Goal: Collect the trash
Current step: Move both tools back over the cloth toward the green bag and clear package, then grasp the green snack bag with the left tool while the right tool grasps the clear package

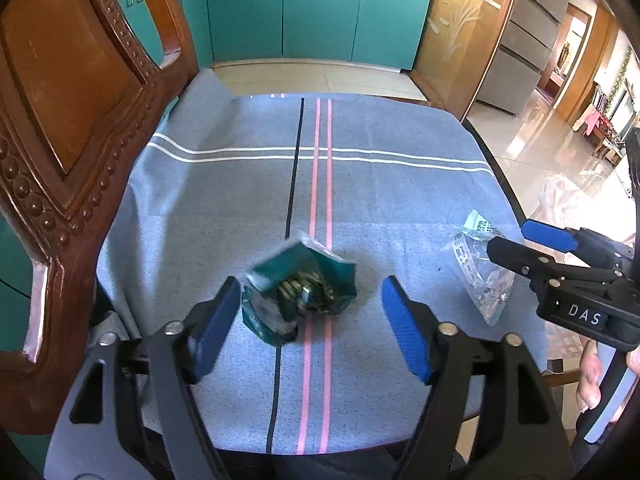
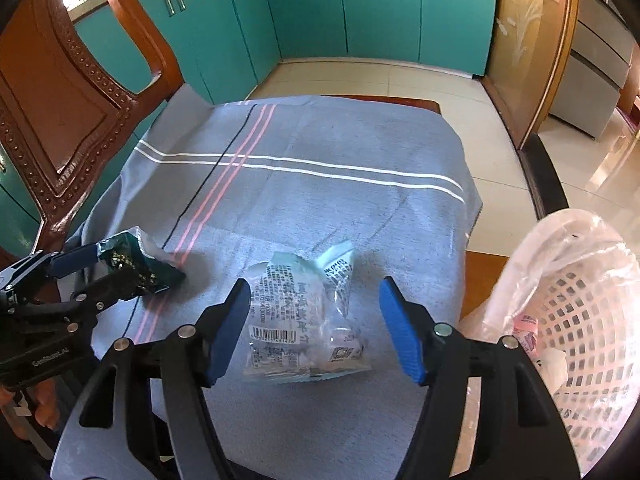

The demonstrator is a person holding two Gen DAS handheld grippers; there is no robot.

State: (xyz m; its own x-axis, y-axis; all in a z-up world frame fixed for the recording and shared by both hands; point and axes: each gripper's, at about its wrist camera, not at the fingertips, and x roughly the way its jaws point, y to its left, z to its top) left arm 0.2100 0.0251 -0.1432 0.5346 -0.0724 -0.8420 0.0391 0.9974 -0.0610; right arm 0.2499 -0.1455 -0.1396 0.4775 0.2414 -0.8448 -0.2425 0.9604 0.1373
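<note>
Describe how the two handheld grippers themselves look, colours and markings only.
Both grippers, left and right, have black plastic linkage frames with silver rivets and ribbed blue finger pads. White "DAS" lettering marks the right gripper's body in the left wrist view. A faint white label on the left one's body is blurred. No cables show.

Home kitchen-dining area. Teal cabinets (image 2: 360, 8) with metal handles along far wall, countertop edge above. Carved wooden dining chair (image 1: 68, 128) beside cloth-covered worktop (image 1: 240, 200). Glossy tiled floor (image 2: 360, 80). Steel fridge (image 1: 528, 32) past etched-glass wooden partition (image 1: 460, 20). White plastic basket (image 2: 580, 300) lined with bag.
</note>
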